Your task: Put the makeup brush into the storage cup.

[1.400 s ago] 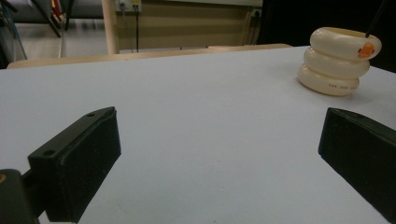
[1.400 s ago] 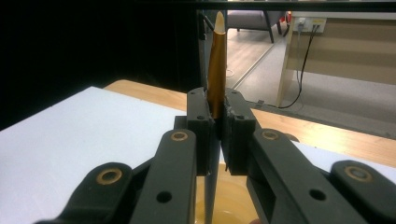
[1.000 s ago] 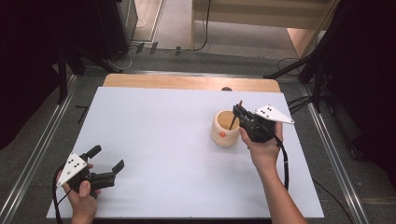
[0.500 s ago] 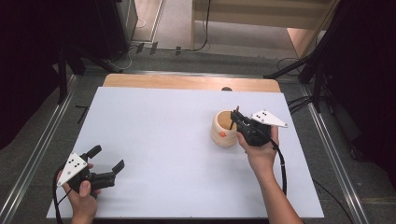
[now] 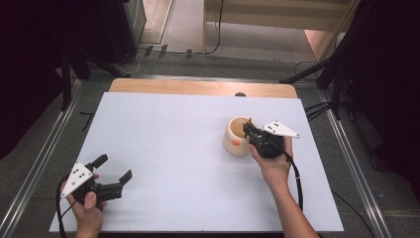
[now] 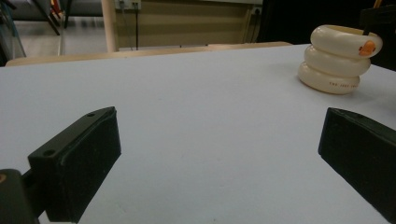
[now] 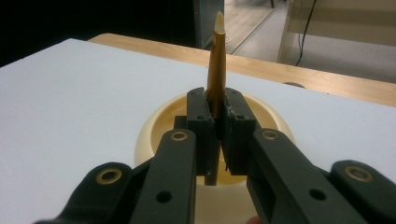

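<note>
Right tongs (image 7: 215, 135) gripped upright wooden stick (image 7: 217, 60) over cream ringed holder (image 5: 236, 139); left tongs (image 5: 115, 173) gaped idle on desk (image 5: 163, 148). Advised: lower vertically, centred.

A cream pen holder (image 5: 236, 138) shaped as three stacked rounded rings stands upright on the white table (image 5: 168, 148), at about three o'clock from the table's middle; an orange mark sits on its top ring, facing roughly six o'clock; its mouth is open upward; a thin brown stick with a pale pointed tip (image 7: 217, 65) stands nearly upright above that mouth, tip up, pinched at its lower part between the right gripper (image 7: 218, 122) jaws.
</note>
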### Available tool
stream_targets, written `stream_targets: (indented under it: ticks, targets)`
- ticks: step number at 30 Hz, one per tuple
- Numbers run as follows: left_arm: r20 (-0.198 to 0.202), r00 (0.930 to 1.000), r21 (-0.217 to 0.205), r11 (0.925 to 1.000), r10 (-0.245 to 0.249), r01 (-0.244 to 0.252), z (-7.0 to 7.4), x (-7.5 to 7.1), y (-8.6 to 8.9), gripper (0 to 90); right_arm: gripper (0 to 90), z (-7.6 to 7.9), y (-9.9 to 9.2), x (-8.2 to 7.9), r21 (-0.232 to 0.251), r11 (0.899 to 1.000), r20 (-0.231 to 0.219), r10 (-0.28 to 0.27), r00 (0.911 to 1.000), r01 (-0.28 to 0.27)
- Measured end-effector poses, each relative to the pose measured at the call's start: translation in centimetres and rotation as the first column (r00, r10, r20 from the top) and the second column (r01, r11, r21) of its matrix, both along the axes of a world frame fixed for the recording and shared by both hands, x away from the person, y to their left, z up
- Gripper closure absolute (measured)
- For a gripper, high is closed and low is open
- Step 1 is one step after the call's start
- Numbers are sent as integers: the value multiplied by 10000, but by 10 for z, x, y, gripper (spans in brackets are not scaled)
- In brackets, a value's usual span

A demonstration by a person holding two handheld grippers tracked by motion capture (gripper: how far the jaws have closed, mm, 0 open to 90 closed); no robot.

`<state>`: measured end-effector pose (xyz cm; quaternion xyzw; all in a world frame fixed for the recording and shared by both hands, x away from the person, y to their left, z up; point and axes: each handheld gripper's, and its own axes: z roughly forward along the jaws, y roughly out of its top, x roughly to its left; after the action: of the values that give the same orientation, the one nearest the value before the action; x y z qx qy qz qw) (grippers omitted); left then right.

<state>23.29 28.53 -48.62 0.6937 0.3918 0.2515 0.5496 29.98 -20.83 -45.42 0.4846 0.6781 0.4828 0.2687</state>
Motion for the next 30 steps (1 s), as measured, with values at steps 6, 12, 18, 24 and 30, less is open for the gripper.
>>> stream_targets:
  ticks: [6,12,18,24,30]
  targets:
    - [-14,10000,19,10000,-32,32,0,0,0,0,842,-5,1,0,-146,9999,-135,-12,9999,10]
    - [-18,10000,51,10000,-51,51,0,0,0,0,819,-7,-1,-1,-131,9999,-235,-98,9997,95]
    - [-19,10000,39,10000,-53,53,0,0,0,0,754,-3,-5,-4,39,10000,-89,-46,10000,46]
    - [-20,10000,36,10000,-63,63,0,0,0,0,589,0,-11,-13,56,10000,455,-50,9990,48]
    - [-26,10000,61,10000,-78,78,0,0,0,0,335,-1,-18,-21,-269,9993,532,-261,9982,276]
